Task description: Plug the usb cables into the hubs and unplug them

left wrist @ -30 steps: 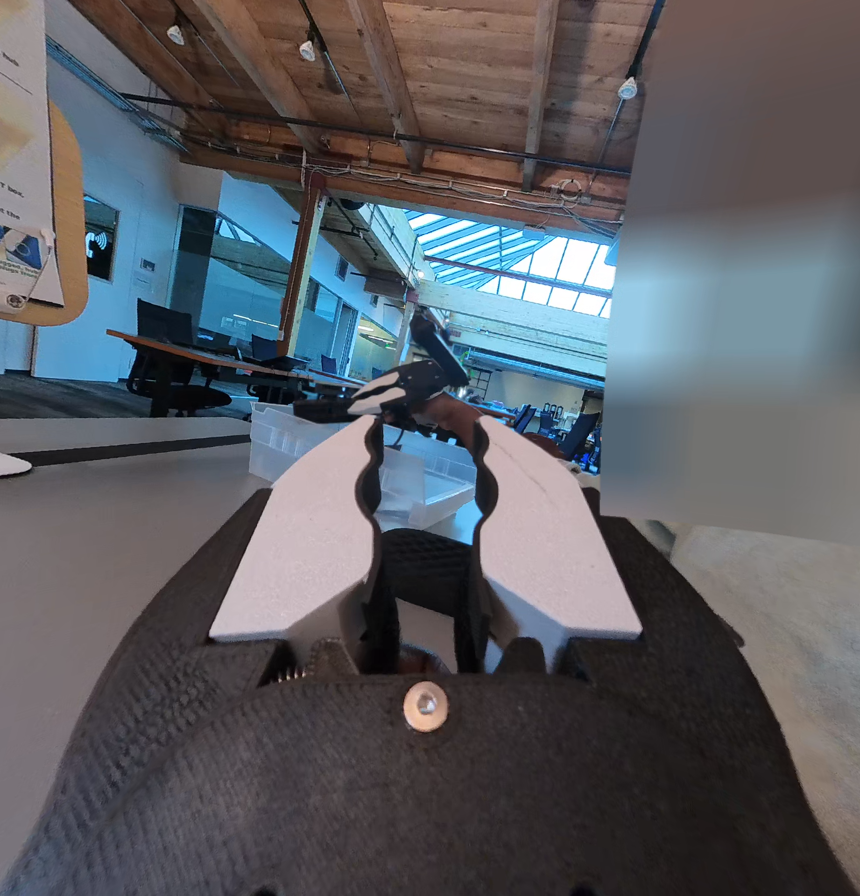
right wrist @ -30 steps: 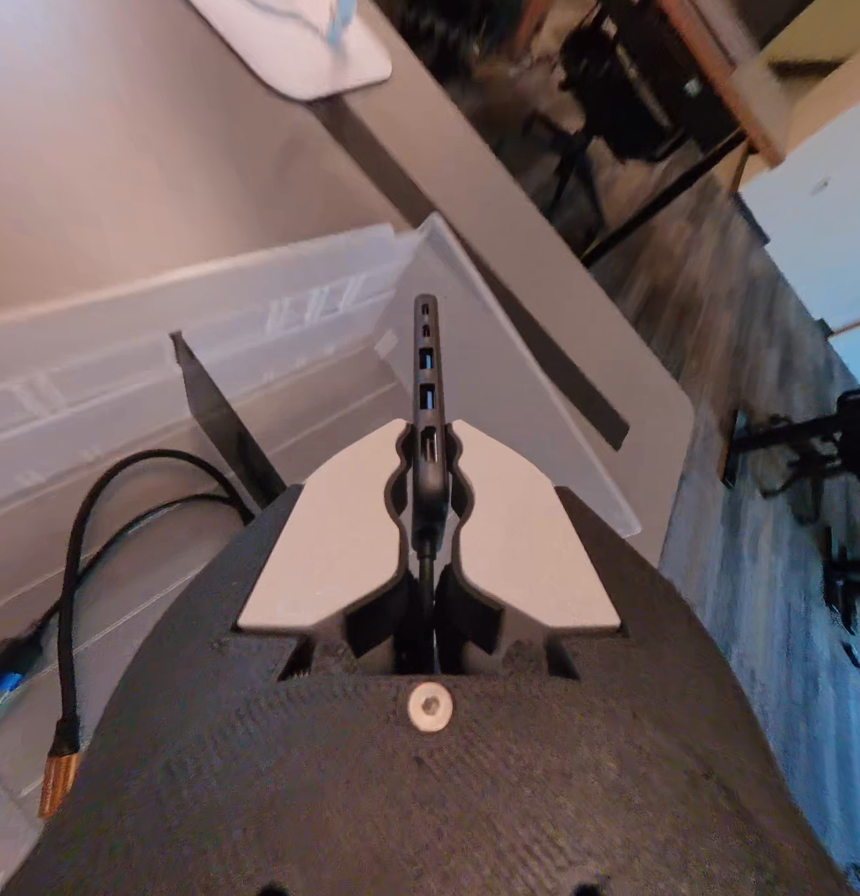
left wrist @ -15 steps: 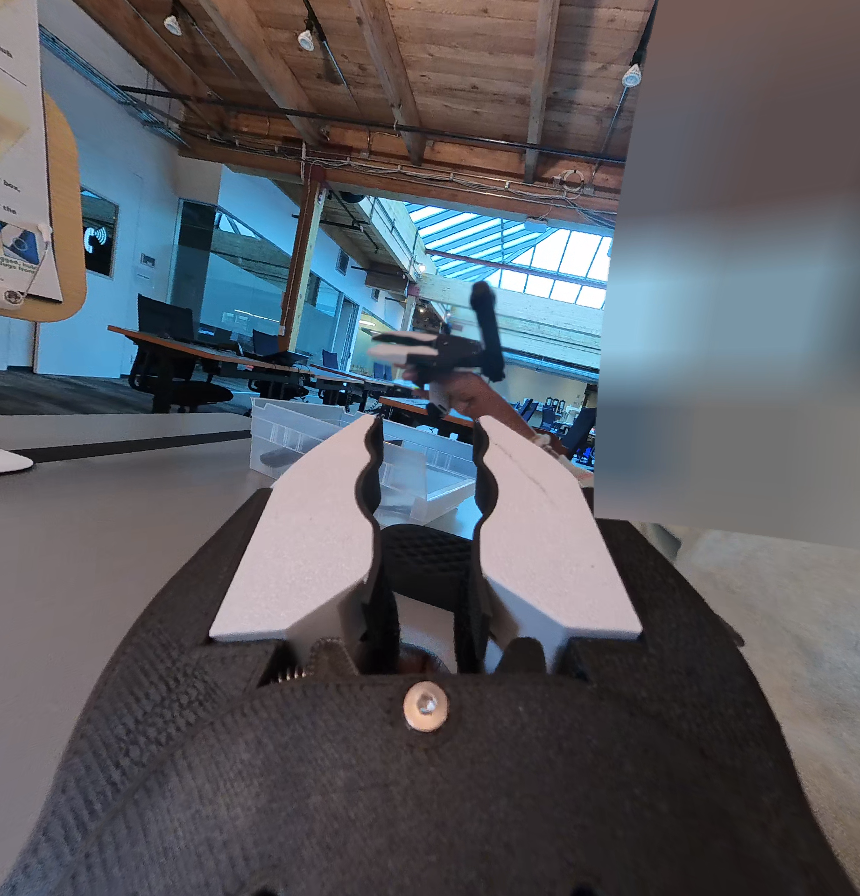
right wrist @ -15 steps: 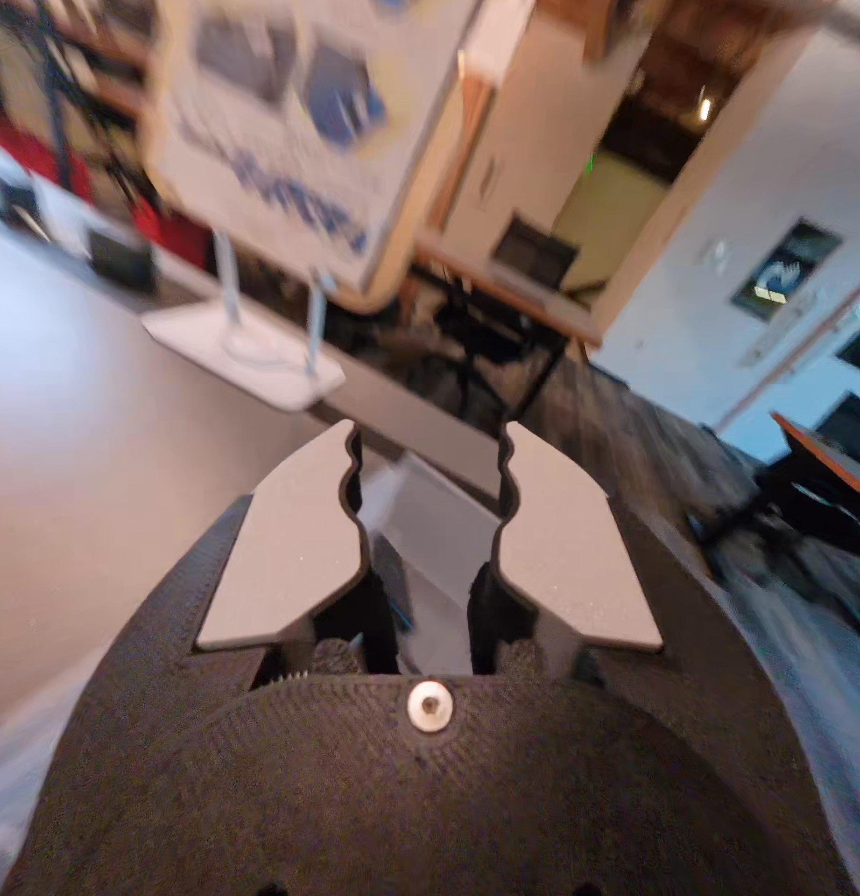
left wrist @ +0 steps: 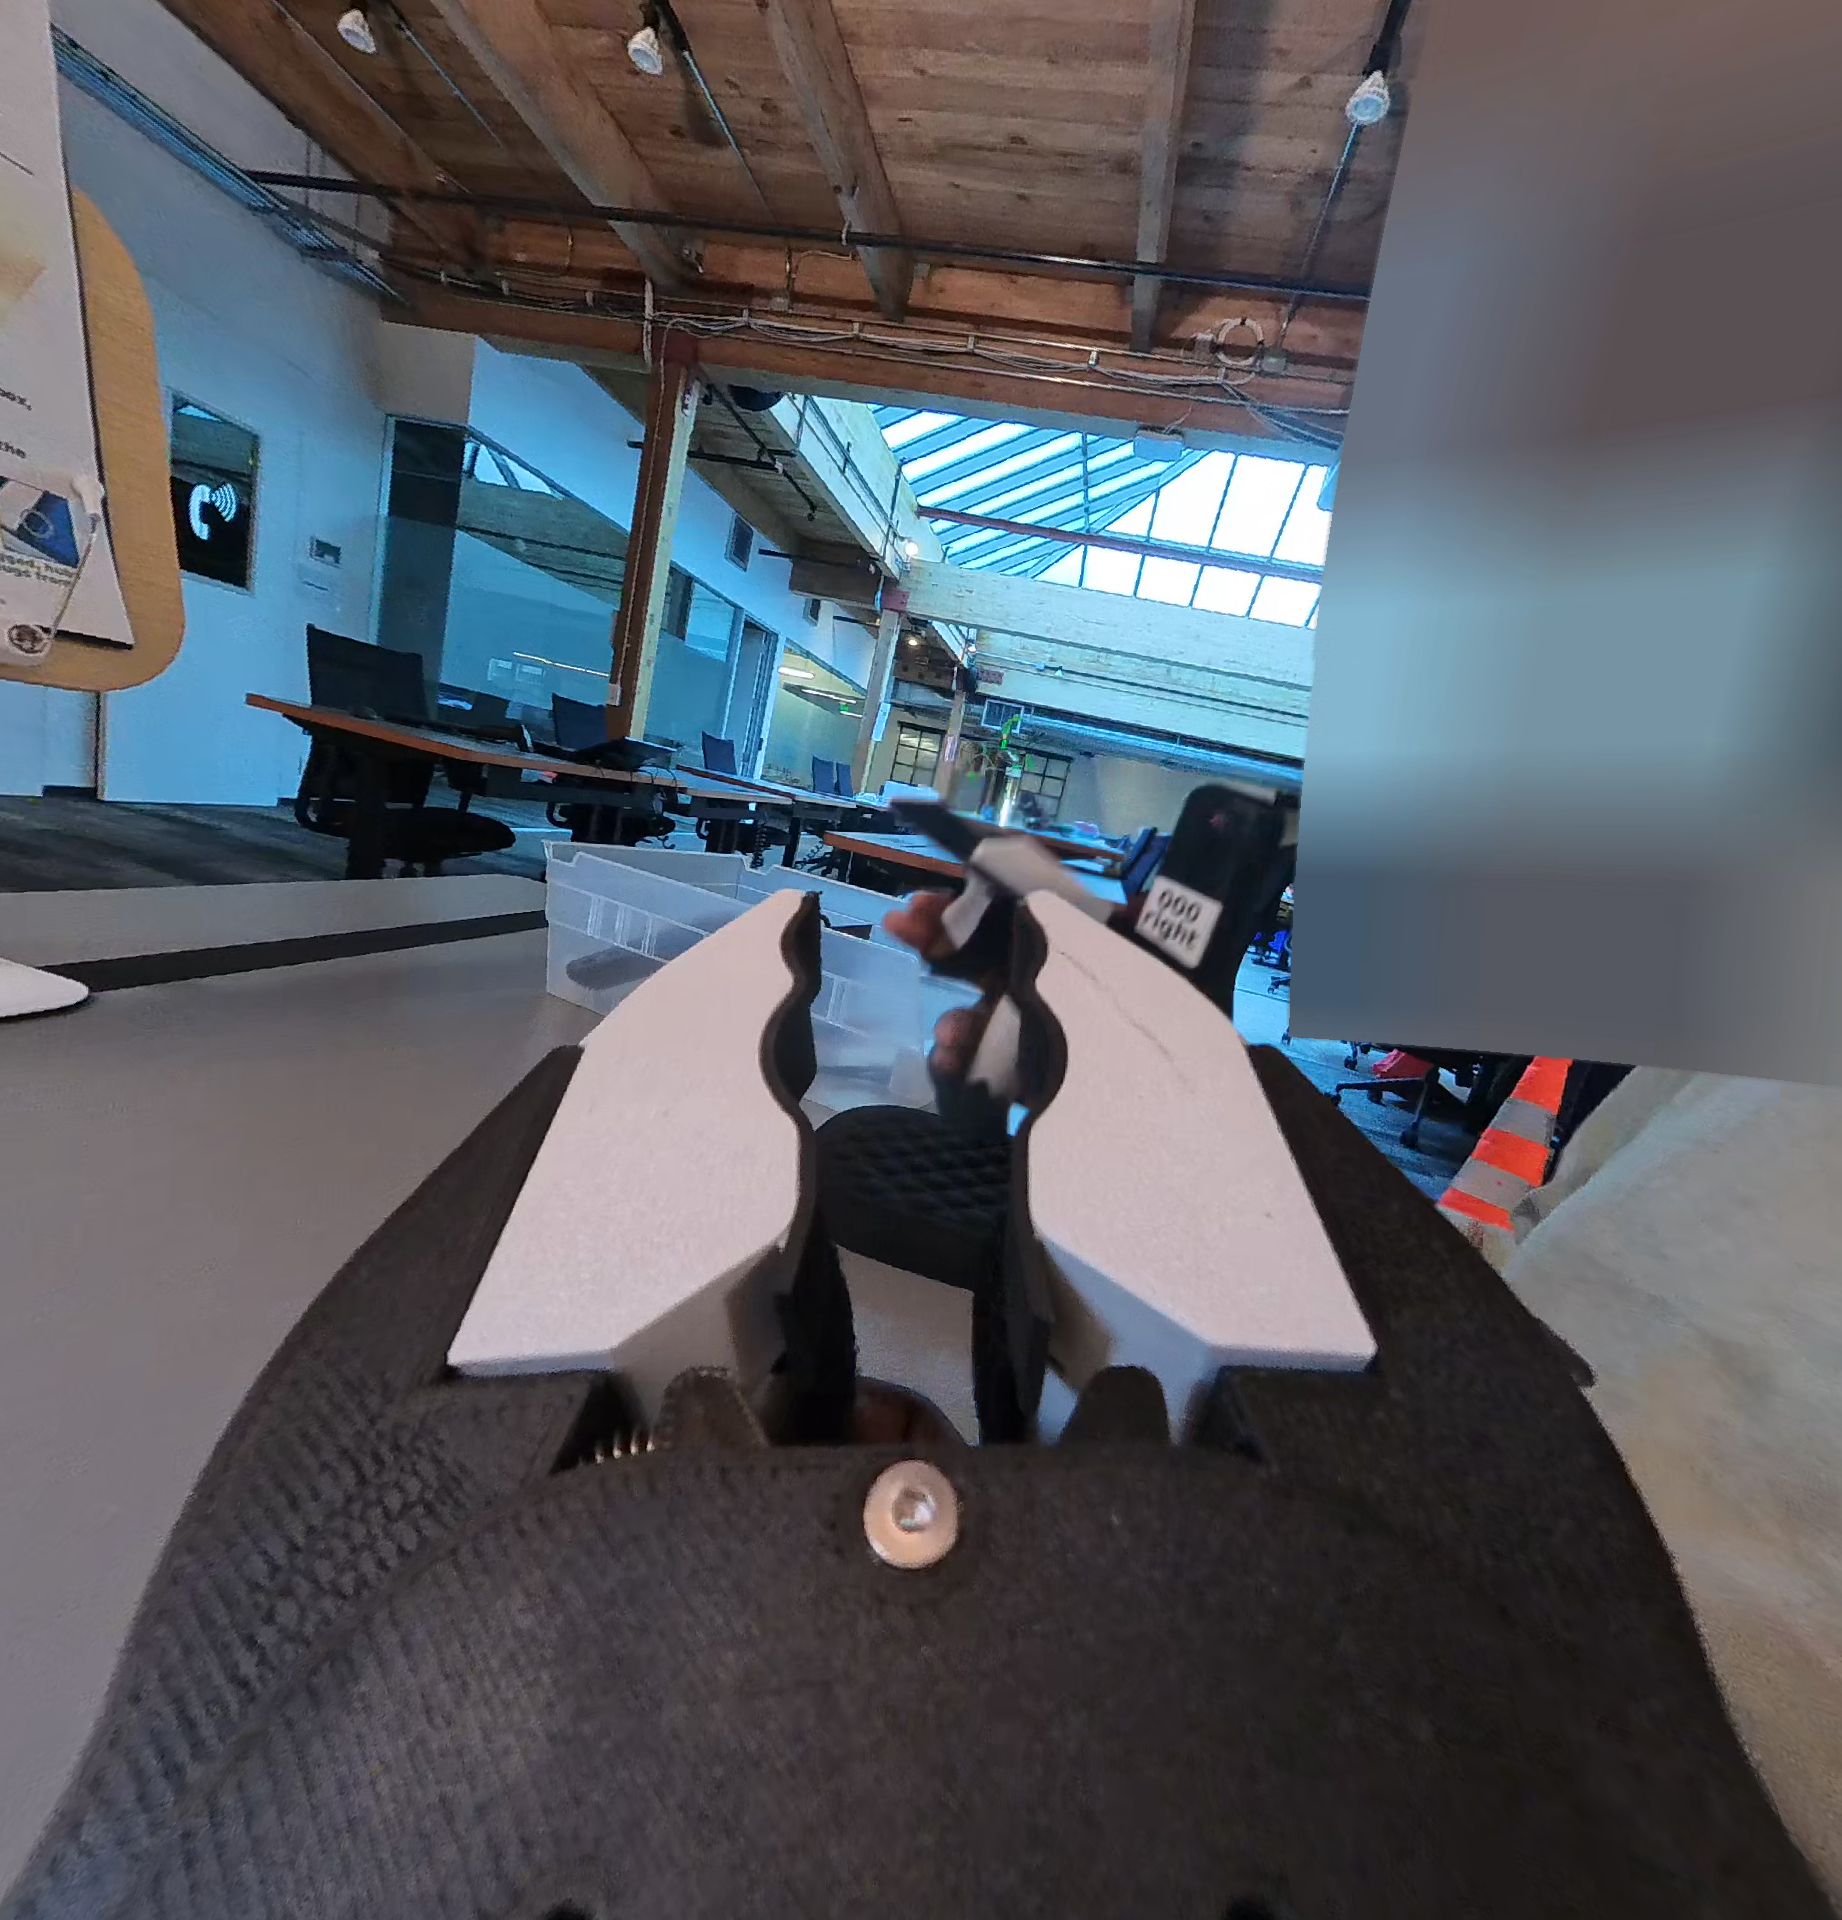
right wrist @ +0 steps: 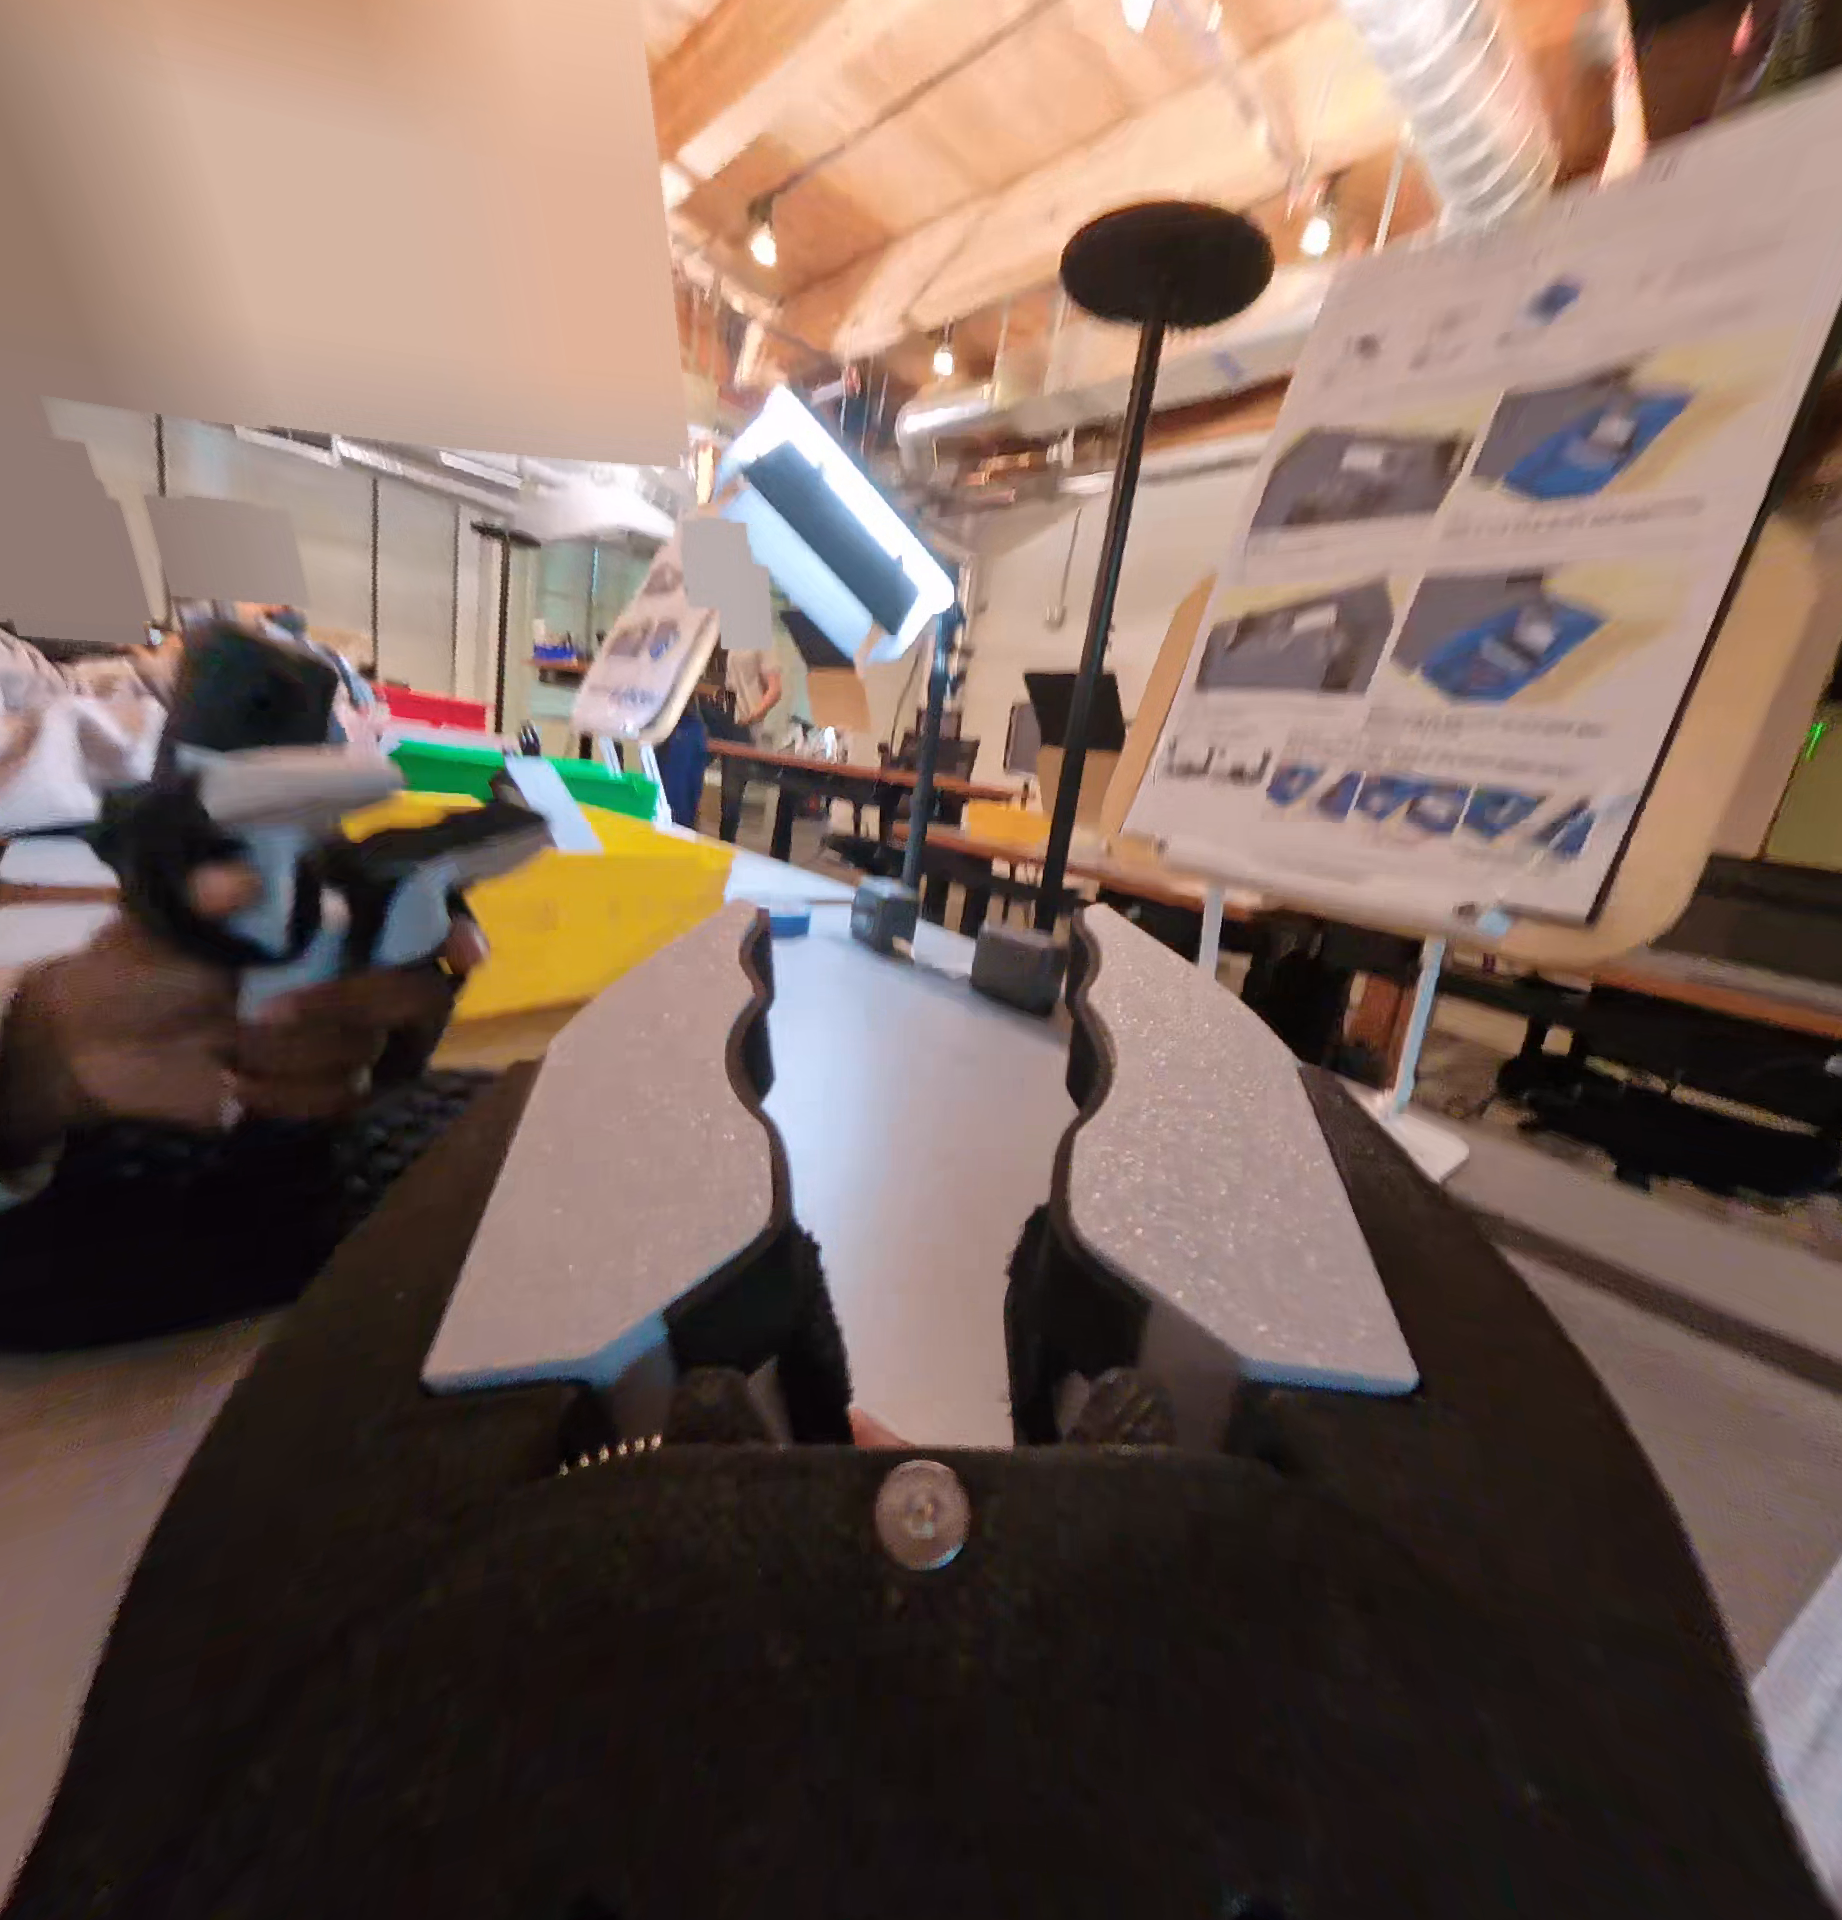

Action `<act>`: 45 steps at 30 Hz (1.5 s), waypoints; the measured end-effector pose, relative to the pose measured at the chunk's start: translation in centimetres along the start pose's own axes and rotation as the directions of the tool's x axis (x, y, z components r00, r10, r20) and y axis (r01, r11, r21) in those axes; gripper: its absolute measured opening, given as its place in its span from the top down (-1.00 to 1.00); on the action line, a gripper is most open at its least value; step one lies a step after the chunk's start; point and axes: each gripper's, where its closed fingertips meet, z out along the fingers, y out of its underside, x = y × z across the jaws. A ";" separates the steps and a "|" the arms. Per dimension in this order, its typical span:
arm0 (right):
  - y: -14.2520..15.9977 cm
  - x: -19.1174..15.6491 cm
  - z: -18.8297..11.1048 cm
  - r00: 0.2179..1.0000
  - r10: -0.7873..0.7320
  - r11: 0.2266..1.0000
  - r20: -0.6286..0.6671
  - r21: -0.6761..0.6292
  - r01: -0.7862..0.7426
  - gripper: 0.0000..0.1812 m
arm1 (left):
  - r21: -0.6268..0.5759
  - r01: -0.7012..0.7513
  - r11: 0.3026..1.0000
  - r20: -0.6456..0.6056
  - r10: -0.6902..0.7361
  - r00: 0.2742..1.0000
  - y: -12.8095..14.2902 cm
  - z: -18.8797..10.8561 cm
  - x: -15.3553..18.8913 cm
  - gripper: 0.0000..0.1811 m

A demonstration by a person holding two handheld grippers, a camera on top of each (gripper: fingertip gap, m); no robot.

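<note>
- Right wrist view: the right tongs (right wrist: 917, 956), which had clamped the hub a second earlier, gaped empty above the tabletop (right wrist: 896, 1122).
- Left tongs (left wrist: 917, 935) stayed parted, empty.
- The hub was out of sight; the clear bin (left wrist: 678, 914) sat far across the tabletop.

A clear bin (left wrist: 688, 914) is set on the table (left wrist: 221, 1091) at about 11 o'clock in the left wrist view. In the right wrist view, a stack of bins (right wrist: 584, 883) is found at 10 o'clock, a stand (right wrist: 1093, 623) at 12, and a board (right wrist: 1499, 540) at 2.
</note>
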 end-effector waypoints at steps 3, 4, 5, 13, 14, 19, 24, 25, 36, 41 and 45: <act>3.2 -0.1 0.5 1.000 0.023 0.996 0.008 -0.091 -0.022 0.35 | 0.033 0.017 0.999 -0.005 -0.017 1.000 -1.3 -0.3 0.2 0.61; 3.1 -0.3 0.6 1.000 0.013 0.995 0.018 -0.094 -0.012 0.35 | 0.049 0.018 0.999 -0.008 -0.018 1.000 -2.2 -0.6 0.5 0.61; 3.0 -0.3 0.6 1.000 -0.002 0.996 0.014 -0.092 0.003 0.36 | 0.068 0.013 0.998 -0.007 -0.012 1.000 -3.4 -0.9 0.8 0.60; 2.1 0.8 -0.2 0.997 0.081 0.997 -0.022 -0.009 -0.081 0.41 | -0.017 -0.337 0.941 0.737 0.240 0.632 -15.4 -14.3 -6.4 0.34; 2.1 0.8 -0.2 0.996 0.087 0.996 -0.021 -0.008 -0.087 0.41 | -0.068 -0.345 0.936 0.818 0.250 0.518 -16.4 -17.4 -7.8 0.29; 2.4 0.4 0.0 0.998 0.068 0.997 -0.004 -0.031 -0.068 0.41 | -0.145 -0.050 0.988 0.958 0.153 0.242 -16.6 -28.1 -14.7 0.02; 2.4 0.4 0.1 0.998 0.060 0.998 -0.003 -0.035 -0.061 0.42 | -0.077 0.088 0.993 0.975 0.057 0.214 -15.8 -30.0 -19.3 0.04; 2.4 0.4 0.1 0.998 0.062 0.997 -0.003 -0.034 -0.062 0.42 | -0.086 0.092 0.992 0.976 0.065 0.208 -15.8 -30.0 -19.9 0.06; 2.4 0.3 0.0 0.998 0.058 0.998 0.005 -0.035 -0.058 0.43 | -0.167 0.272 0.948 0.976 0.119 0.184 -14.0 -30.5 -23.7 0.57; 2.5 0.4 0.0 0.998 0.064 0.997 0.002 -0.035 -0.063 0.44 | -0.208 0.103 0.973 0.954 0.179 0.241 -15.9 -29.0 -22.6 0.68; 2.5 0.5 0.0 0.998 0.066 0.997 -0.001 -0.034 -0.066 0.45 | -0.310 -0.125 0.943 0.907 0.332 0.257 -18.5 -26.4 -20.1 0.70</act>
